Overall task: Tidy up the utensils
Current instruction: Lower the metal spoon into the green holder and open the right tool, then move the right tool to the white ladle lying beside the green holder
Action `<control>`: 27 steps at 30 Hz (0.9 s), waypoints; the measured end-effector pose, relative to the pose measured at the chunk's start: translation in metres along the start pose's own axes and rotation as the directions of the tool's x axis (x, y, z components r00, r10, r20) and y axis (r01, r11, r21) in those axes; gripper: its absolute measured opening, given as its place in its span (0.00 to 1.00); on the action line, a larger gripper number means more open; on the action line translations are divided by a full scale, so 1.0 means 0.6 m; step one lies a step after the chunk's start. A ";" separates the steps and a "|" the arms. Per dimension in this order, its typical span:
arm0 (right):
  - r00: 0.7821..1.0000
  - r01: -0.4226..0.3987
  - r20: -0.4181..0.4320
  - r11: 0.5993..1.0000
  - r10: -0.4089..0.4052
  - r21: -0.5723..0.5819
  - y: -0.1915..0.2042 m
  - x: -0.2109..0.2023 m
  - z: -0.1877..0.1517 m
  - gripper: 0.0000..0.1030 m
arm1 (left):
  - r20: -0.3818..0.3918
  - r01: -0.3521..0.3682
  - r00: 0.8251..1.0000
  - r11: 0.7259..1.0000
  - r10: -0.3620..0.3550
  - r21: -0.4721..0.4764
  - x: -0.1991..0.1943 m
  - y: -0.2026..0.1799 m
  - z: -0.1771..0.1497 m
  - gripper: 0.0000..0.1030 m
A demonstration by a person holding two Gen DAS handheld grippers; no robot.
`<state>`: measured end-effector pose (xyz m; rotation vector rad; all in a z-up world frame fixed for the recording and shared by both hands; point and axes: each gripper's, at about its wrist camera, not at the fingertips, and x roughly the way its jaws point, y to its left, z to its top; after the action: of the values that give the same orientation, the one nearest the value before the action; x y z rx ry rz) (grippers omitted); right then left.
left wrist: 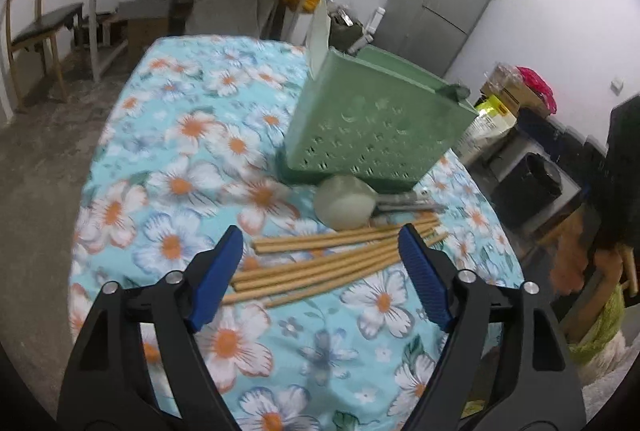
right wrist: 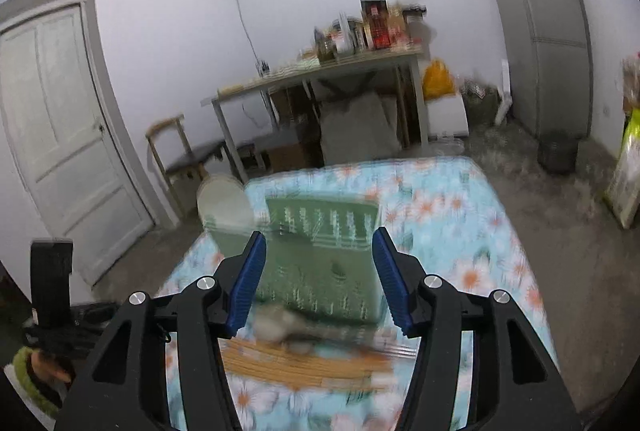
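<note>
Floral cloth covers the surface [left wrist: 192, 191]; in the left view the left tongs [left wrist: 320, 243] gape wide and empty just above the chopsticks [left wrist: 320, 267], with a spoon [left wrist: 344, 203] and green rack [left wrist: 380, 135] behind. In the blurred right view the right tongs [right wrist: 320, 251] hang partly open, empty, framing the rack [right wrist: 320, 271]. Likely reaching step: next, lower and close on chopsticks.

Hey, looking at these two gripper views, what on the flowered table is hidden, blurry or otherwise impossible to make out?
- Green basket interior: left wrist view shows only its perforated outside wall.
- Spoons: how many lie there is unclear; handles overlap.
- Chopsticks: exact count is lost, partly behind the left gripper fingers.
- Right wrist view: motion blur smears the utensils below the right gripper.
</note>
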<state>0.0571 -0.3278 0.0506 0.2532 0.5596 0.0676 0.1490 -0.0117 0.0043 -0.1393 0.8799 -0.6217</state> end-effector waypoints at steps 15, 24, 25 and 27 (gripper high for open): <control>0.970 0.040 -0.243 0.992 -0.009 0.122 0.016 0.060 -0.100 0.45 | 0.078 -0.179 0.982 0.979 0.172 0.102 0.002 -0.017 -0.002 0.92; 0.968 -0.002 -0.249 0.990 0.038 0.144 0.031 0.090 -0.095 0.34 | 0.080 -0.151 0.985 0.989 0.150 0.001 -0.016 0.004 -0.014 0.92; 0.967 -0.006 -0.250 0.989 0.044 0.150 0.031 0.092 -0.095 0.34 | 0.080 -0.176 0.981 0.984 0.175 0.000 -0.016 0.007 -0.014 0.92; 0.965 -0.022 -0.255 0.984 0.067 0.175 0.030 0.099 -0.096 0.34 | 0.076 -0.210 0.975 0.978 0.209 0.006 -0.014 0.011 -0.014 0.92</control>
<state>0.0767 -0.2899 -0.0225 0.4283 0.8234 0.0976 0.1416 -0.0005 0.0027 -0.0557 0.8057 -0.4221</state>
